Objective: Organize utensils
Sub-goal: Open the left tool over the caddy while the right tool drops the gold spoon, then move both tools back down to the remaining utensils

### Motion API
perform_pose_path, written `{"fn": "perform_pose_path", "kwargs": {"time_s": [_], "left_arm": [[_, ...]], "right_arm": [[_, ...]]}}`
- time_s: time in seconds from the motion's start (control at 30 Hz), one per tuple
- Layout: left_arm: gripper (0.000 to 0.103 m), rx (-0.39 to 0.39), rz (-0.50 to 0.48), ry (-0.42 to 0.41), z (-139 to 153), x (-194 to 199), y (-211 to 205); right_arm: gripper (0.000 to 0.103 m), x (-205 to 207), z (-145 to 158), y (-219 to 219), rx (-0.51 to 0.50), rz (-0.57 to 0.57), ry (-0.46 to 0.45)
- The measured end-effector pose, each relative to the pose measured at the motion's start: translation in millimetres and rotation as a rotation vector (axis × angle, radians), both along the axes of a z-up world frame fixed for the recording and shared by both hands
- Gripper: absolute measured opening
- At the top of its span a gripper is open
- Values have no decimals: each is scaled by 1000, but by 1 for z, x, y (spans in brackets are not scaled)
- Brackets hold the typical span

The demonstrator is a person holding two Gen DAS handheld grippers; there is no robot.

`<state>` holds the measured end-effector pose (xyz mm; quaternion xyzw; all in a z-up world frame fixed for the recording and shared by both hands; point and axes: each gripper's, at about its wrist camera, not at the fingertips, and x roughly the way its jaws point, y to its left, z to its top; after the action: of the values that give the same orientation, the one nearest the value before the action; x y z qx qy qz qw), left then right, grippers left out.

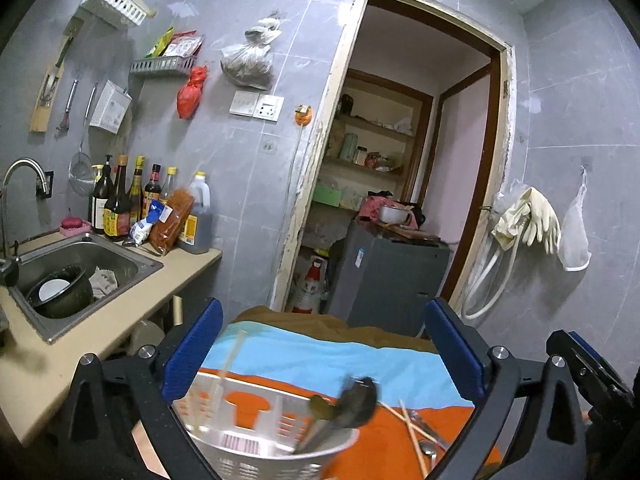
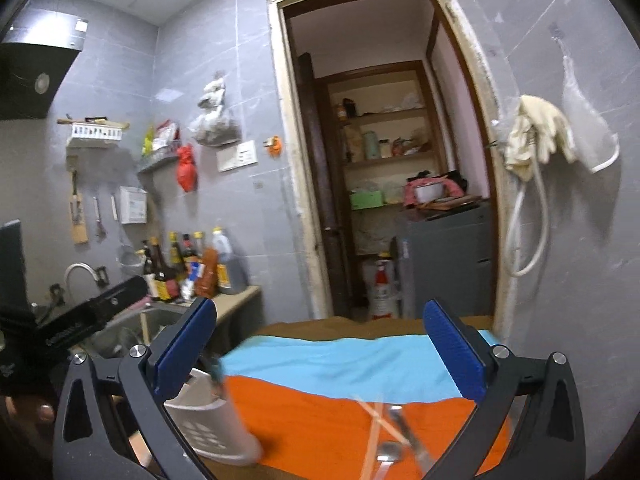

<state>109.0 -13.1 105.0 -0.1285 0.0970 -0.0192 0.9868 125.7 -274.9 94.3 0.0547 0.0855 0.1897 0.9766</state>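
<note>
A white slotted utensil holder (image 1: pixel 256 436) stands on an orange and blue cloth (image 1: pixel 320 360). It holds a dark ladle (image 1: pixel 352 400) and pale chopsticks (image 1: pixel 228 364). My left gripper (image 1: pixel 320 356) is open, its blue pads on either side of the holder. More chopsticks (image 1: pixel 412 428) and a metal spoon (image 1: pixel 428 446) lie on the orange cloth to the right. My right gripper (image 2: pixel 320 360) is open and empty above the cloth; loose chopsticks (image 2: pixel 376 428) and a metal spoon (image 2: pixel 386 454) lie below it, the holder (image 2: pixel 212 424) to its left.
A counter with a steel sink (image 1: pixel 80 272), a pot in it, and sauce bottles (image 1: pixel 132 200) is on the left. A doorway (image 1: pixel 400 160) with shelves and a grey appliance lies ahead. Rubber gloves (image 1: pixel 532 216) hang on the right wall.
</note>
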Motion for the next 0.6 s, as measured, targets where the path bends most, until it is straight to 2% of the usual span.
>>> {"fn": "perform_pose_path", "kwargs": {"time_s": [0.17, 0.27, 0.43, 0.6], "left_arm": [[99, 45, 7, -7, -5, -4, -38], [99, 75, -18, 18, -14, -2, -62], [99, 135, -72, 115, -45, 8, -100], [99, 169, -133, 213, -81, 21, -130]], "right_arm": [[103, 4, -9, -31, -26, -29, 24], [103, 9, -20, -48, -41, -34, 43], [103, 27, -41, -76, -49, -38, 98], [103, 52, -73, -102, -61, -34, 193]]}}
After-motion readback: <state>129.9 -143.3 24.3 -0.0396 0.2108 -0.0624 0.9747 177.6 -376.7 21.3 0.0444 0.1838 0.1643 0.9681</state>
